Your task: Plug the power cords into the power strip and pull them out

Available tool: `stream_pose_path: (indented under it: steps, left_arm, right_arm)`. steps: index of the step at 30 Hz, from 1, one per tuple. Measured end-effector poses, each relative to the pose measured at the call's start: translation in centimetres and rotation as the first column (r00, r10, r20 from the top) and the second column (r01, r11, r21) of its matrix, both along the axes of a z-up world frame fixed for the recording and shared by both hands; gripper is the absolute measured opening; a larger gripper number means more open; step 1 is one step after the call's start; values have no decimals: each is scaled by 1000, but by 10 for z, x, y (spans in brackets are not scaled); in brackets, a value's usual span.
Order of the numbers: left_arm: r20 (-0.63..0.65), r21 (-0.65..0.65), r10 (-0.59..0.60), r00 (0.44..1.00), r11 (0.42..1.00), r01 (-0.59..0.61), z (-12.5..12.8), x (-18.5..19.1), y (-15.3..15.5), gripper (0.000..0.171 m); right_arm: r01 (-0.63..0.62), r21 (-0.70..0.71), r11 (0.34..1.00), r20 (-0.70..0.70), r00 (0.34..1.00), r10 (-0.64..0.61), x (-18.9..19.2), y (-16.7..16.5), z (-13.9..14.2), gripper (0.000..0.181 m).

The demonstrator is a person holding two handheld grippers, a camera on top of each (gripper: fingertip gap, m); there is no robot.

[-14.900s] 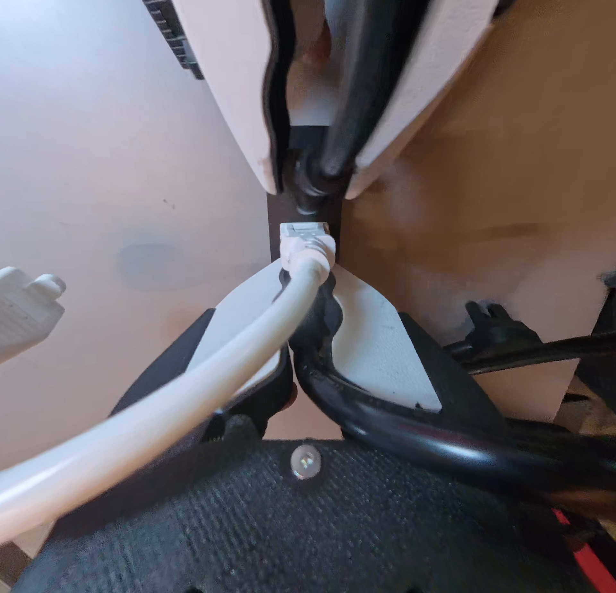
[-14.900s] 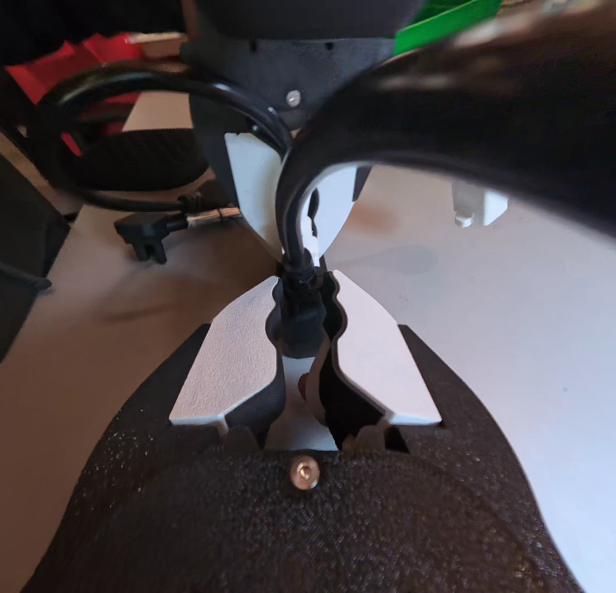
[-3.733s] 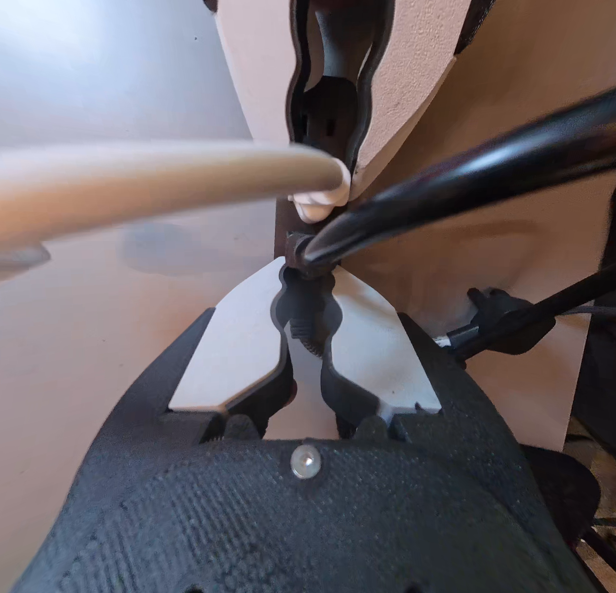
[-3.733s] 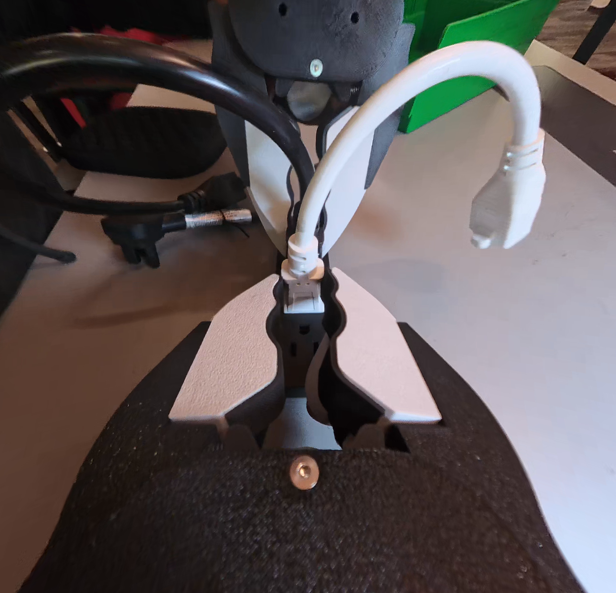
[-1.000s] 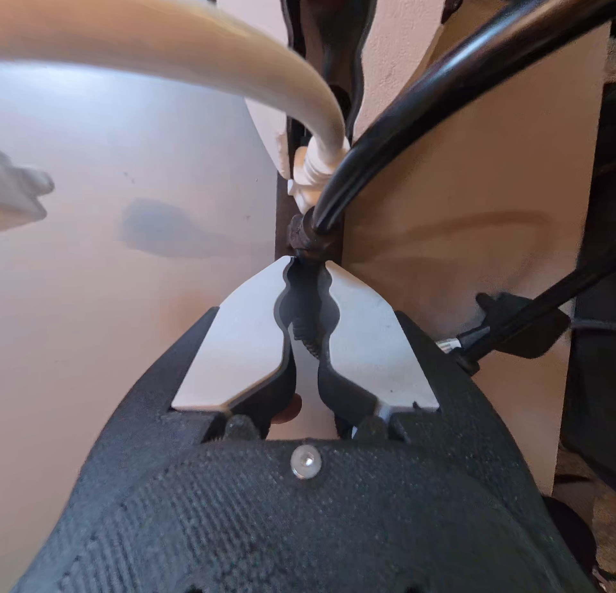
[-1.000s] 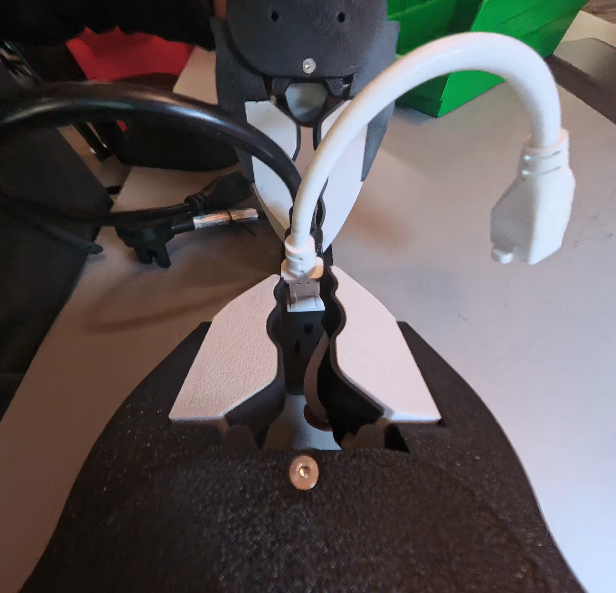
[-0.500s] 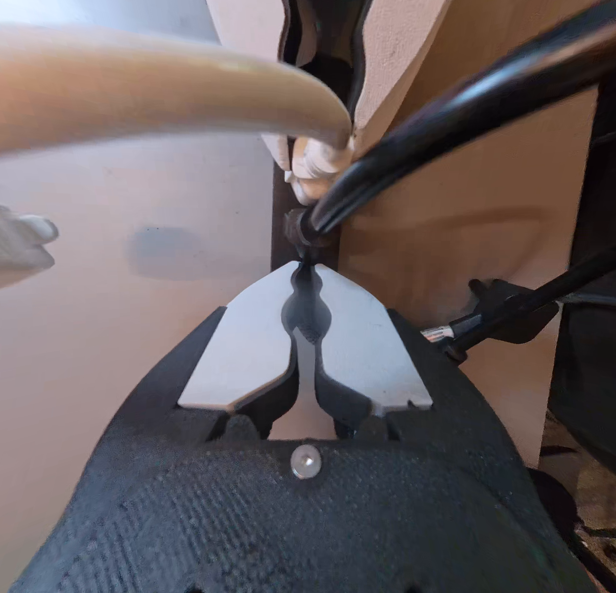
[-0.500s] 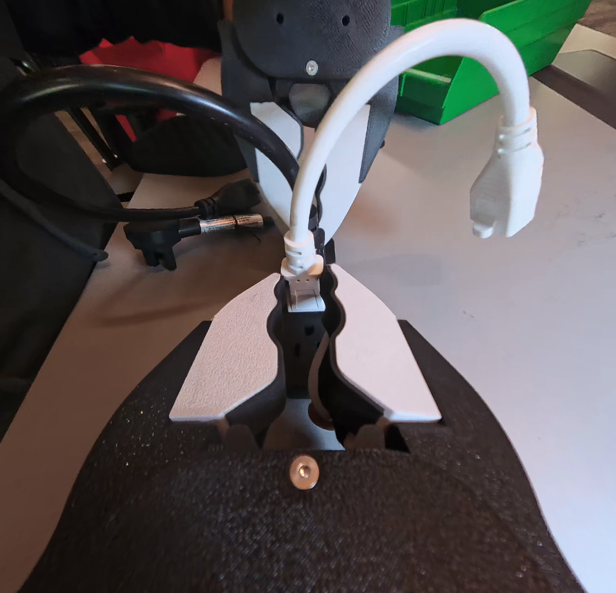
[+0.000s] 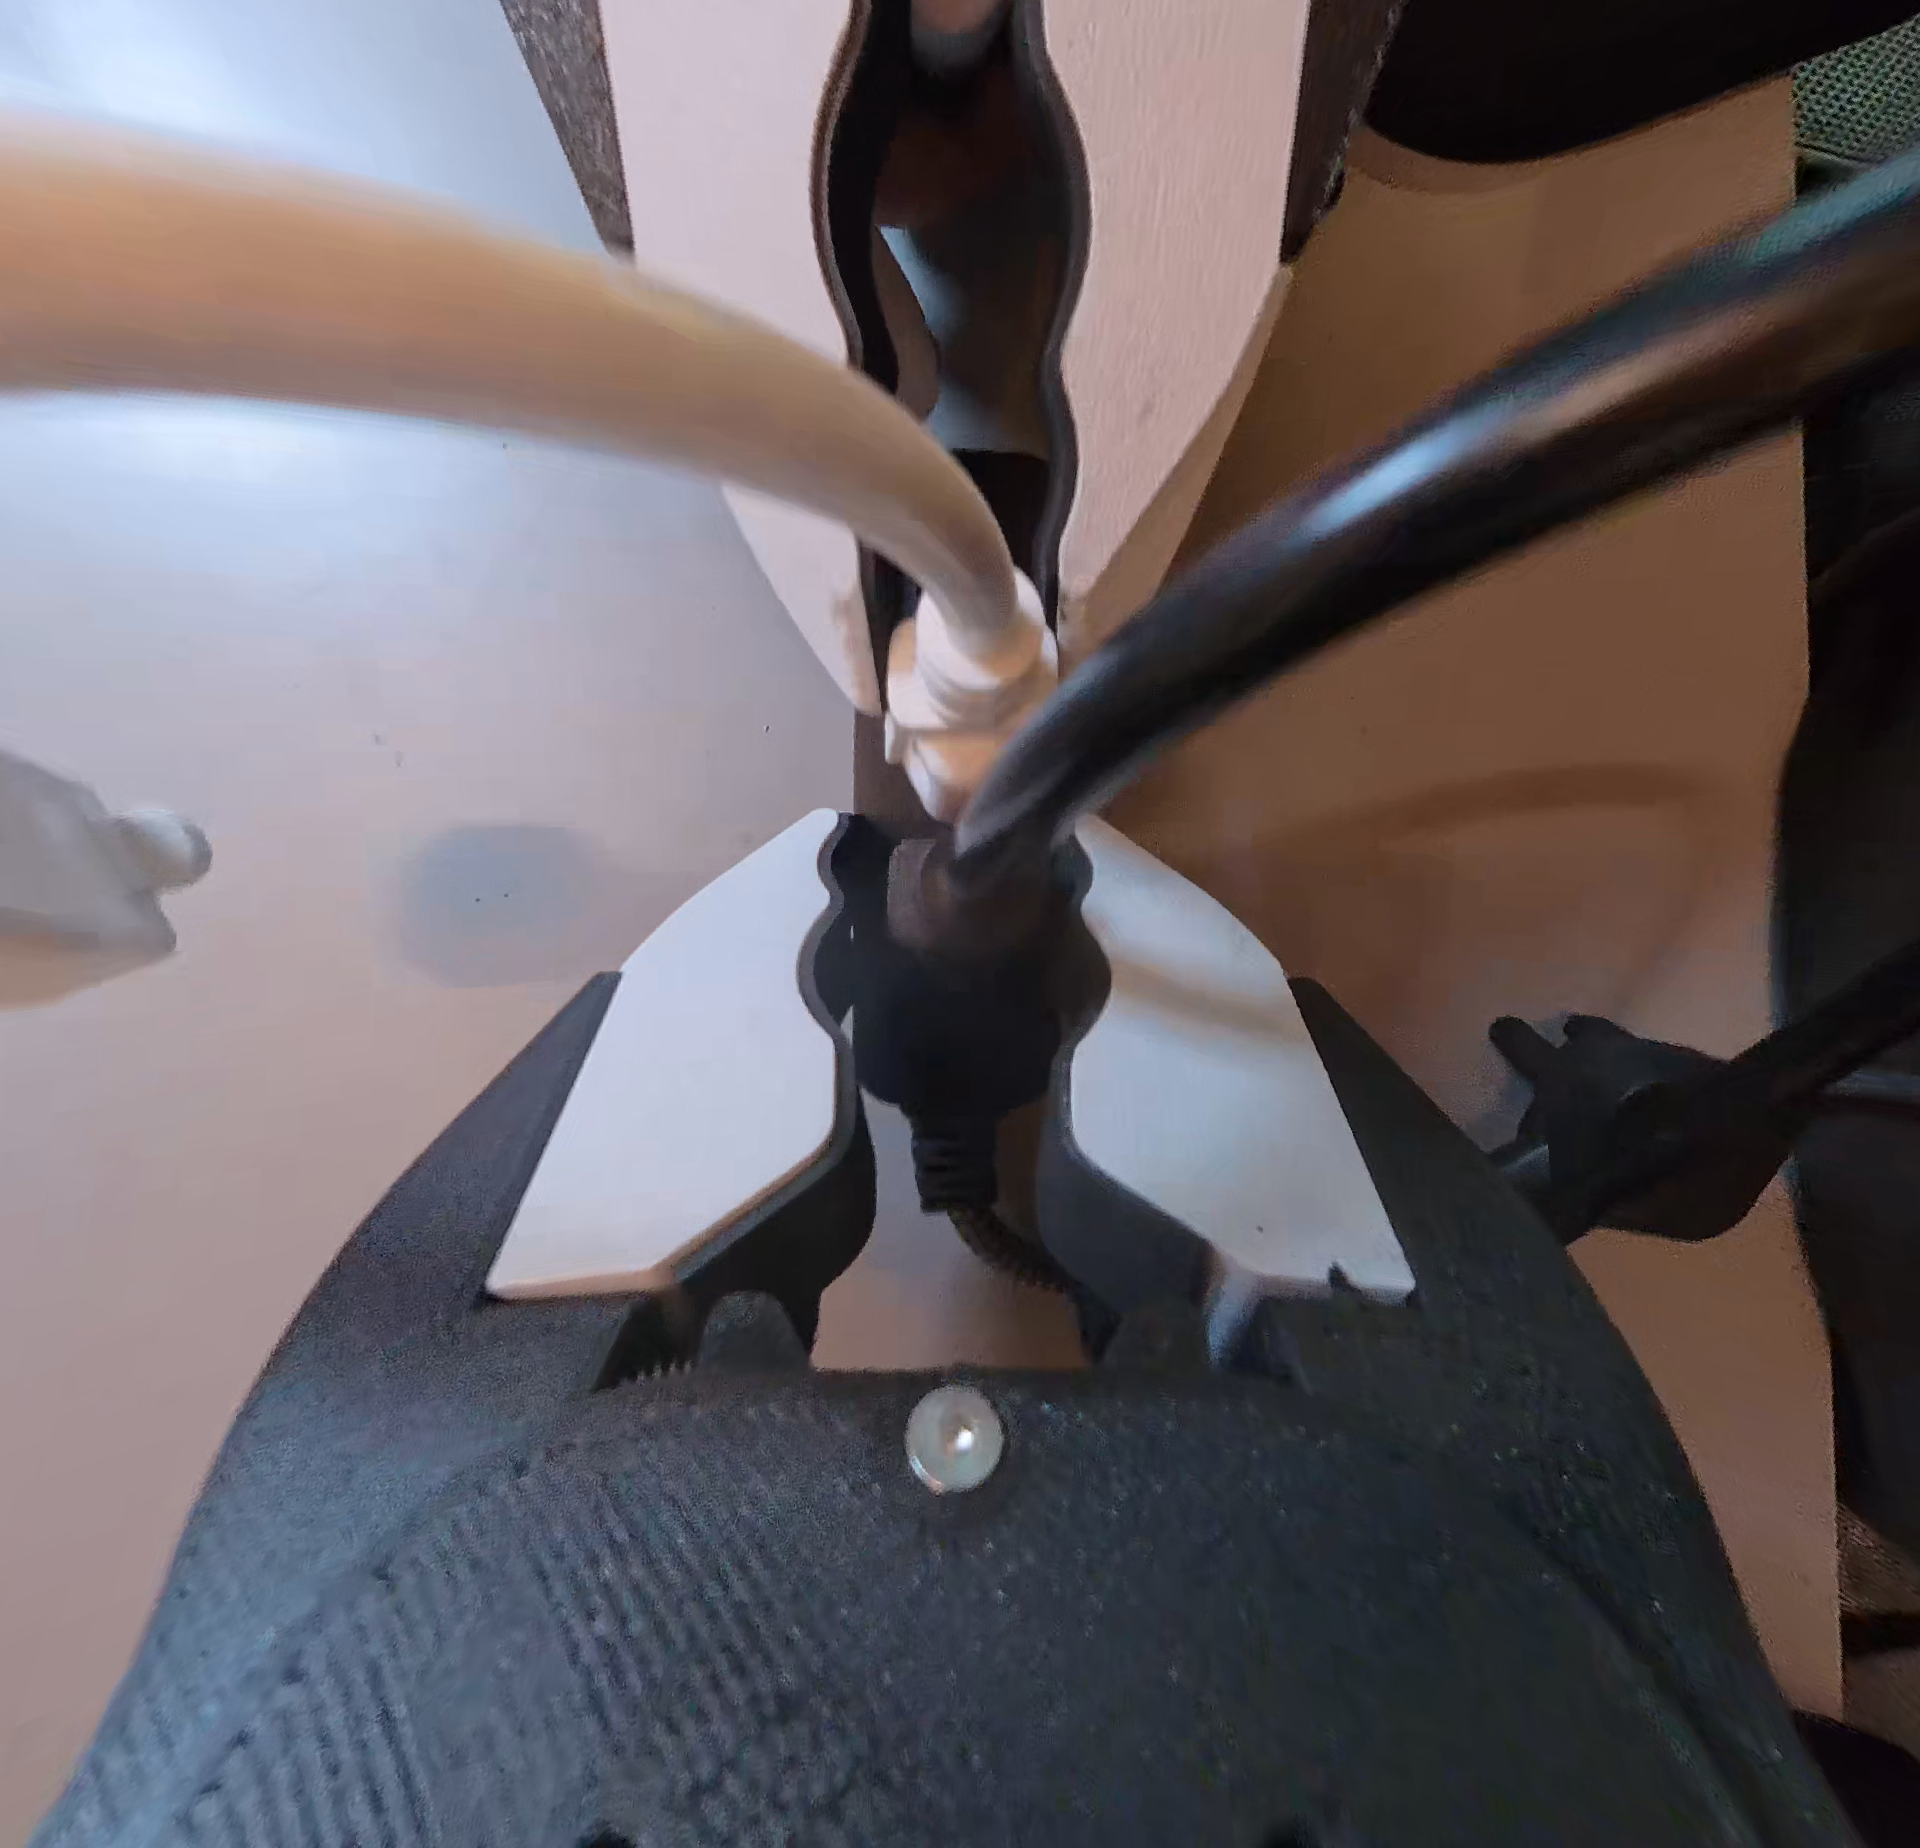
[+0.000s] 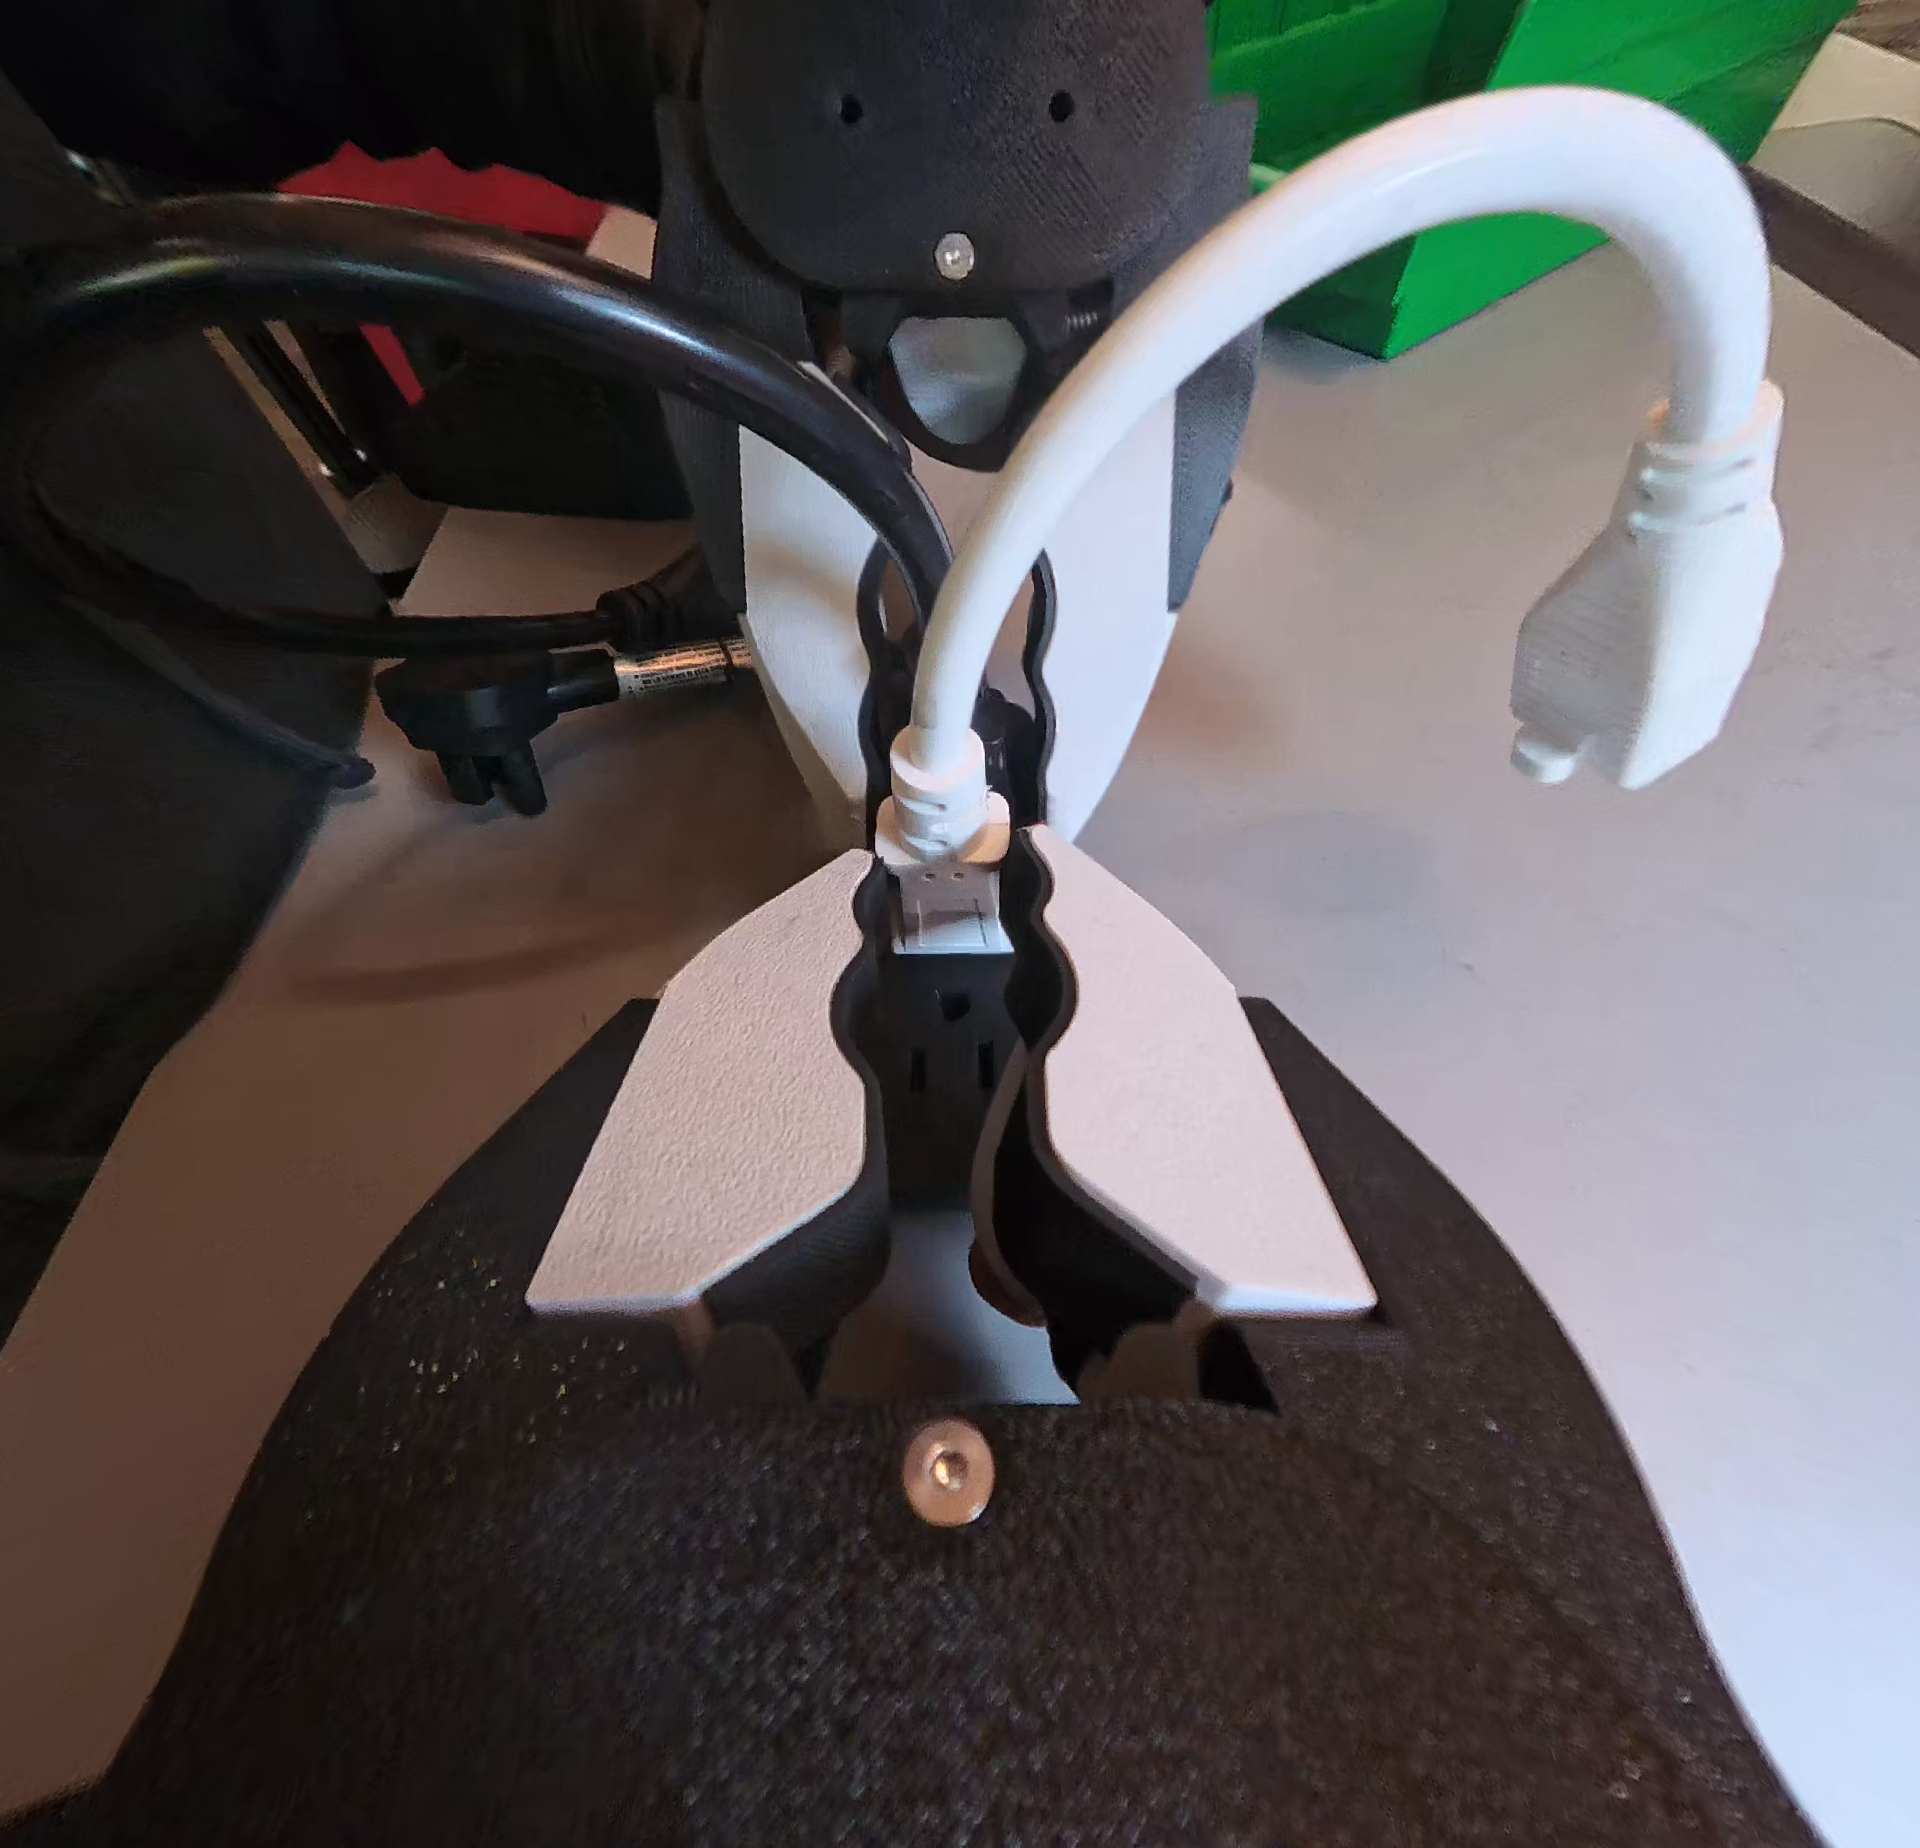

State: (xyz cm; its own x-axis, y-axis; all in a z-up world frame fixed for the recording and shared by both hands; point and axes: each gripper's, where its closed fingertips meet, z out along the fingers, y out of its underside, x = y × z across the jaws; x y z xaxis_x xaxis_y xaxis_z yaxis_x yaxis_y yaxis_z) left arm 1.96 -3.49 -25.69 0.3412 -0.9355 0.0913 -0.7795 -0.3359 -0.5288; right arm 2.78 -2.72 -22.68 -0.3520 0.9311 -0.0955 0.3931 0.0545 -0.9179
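Note:
My right gripper (image 10: 951, 853) is shut on a narrow black power strip (image 10: 951, 1060) and holds it on the grey table (image 10: 1558, 1123). A white cord (image 10: 1247, 271) is plugged into the strip by its white plug (image 10: 940, 811); its free white connector (image 10: 1652, 655) hangs in the air at the right. A black cord (image 10: 520, 271) is plugged in just beyond it. In the left wrist view, my left gripper (image 9: 956, 842) faces the right one and is shut around the black plug (image 9: 956, 1019), with the white plug (image 9: 961, 697) right behind it.
Green bins (image 10: 1558, 84) stand at the far right of the table. A loose black plug with its cord (image 10: 478, 707) lies on the table at the left, also in the left wrist view (image 9: 1621, 1123). Dark objects and something red (image 10: 416, 188) are past the left edge. My left and right fingertips are right by each other.
My left gripper's jaws, nearly together half a second ago, have widened and moved forward around the black plug. The right gripper still holds the strip. The white connector swung slightly.

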Motion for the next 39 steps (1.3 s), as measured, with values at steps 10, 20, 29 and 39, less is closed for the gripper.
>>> stream_pose_path:
  steps: [10,20,29,39]
  left_arm:
    - [4,43,20,1000,999,-20,0,-3,-2,28]
    - [-30,17,23,999,1000,-22,-1,-14,-9,28]
    - [3,21,66,998,998,-67,-1,-18,-11,29]
    - [62,5,112,992,994,-113,0,-31,-13,29]
  right_arm:
    - [3,-7,1000,1,1000,-3,-2,-3,0,23]
    - [30,29,999,10,999,-30,-13,-10,2,22]
    - [24,-47,999,-2,1000,-24,-18,-11,3,20]
    - [28,-48,998,-27,999,-30,-32,-15,8,20]
